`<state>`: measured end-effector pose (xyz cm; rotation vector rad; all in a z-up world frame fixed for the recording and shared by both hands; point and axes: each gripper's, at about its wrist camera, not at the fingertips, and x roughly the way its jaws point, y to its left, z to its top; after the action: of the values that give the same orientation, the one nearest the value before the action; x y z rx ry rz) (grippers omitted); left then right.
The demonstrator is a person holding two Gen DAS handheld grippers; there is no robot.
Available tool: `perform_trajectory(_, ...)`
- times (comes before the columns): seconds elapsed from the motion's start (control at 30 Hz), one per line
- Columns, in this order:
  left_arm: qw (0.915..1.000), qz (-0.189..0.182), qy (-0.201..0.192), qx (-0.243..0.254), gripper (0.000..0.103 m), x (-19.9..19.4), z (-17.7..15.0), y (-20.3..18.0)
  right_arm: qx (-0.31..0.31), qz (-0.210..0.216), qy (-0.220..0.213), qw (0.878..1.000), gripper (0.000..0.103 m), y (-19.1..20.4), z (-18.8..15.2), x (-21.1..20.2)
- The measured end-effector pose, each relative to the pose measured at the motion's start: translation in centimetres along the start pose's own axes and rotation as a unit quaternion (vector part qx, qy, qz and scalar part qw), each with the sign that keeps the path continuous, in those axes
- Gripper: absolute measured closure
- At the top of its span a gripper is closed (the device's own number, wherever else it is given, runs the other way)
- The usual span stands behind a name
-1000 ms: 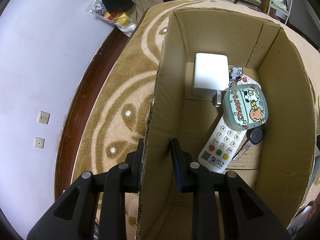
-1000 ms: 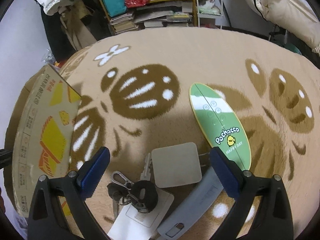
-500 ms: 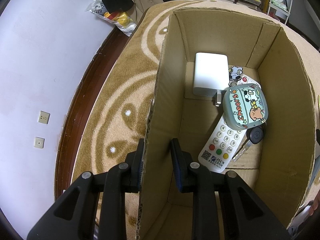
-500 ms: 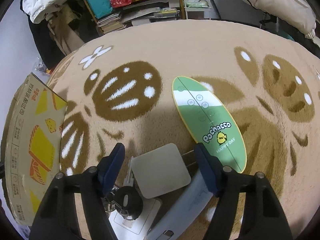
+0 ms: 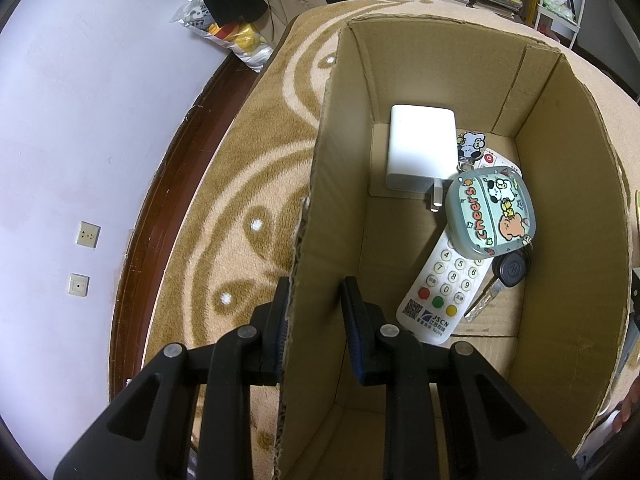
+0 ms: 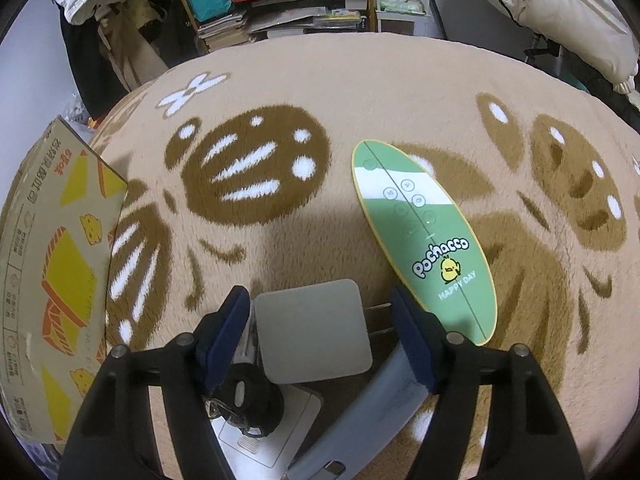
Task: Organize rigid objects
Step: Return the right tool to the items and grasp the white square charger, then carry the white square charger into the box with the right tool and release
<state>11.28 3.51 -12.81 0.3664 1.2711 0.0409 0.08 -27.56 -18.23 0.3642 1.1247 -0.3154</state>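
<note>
In the left wrist view, the left gripper [image 5: 314, 316] has its jaws clamped on the near side wall of the cardboard box [image 5: 568, 208], one finger outside, one inside. The box stands open on a brown patterned rug [image 5: 240, 184]. On its floor a white remote [image 5: 444, 284] lies with its long axis running from the near side toward the far right corner, its far end hidden under a teal cartoon case [image 5: 490, 214] that rests on it. A white charger [image 5: 420, 146] lies beyond, prongs pointing toward the camera, and a black car key [image 5: 510, 270] sits just beside the remote with its blade pointing near-left. A small charm [image 5: 469, 145] peeks out behind the case; what it hangs from is hard to make out. In the right wrist view, the right gripper [image 6: 320, 332] has its jaws apart, straddling a grey plug adapter [image 6: 314, 336] on the rug, its prongs pointing right toward the right finger; contact cannot be told. A green oval remote [image 6: 428, 236] lies just right, long axis running away and leftward. A black key fob [image 6: 248, 398], a white block [image 6: 268, 436] and a grey-blue remote [image 6: 376, 412] are partly hidden by the fingers and cut off at the bottom edge.
</note>
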Motion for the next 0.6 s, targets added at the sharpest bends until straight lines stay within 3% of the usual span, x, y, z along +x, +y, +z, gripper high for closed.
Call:
perform_trajectory(0.1, 1.0, 0.0, 0.0, -0.001, 0.08, 0.0, 0.0, -0.1, 0.007, -0.003, 0.001, 1.0, 0.033, 0.0, -0.2, 0.1)
perform_trajectory(0.6, 1.0, 0.0, 0.0, 0.0, 0.08, 0.1, 0.0, -0.2, 0.008, 0.014, -0.037, 0.999, 0.033, 0.6, 0.1, -1.3)
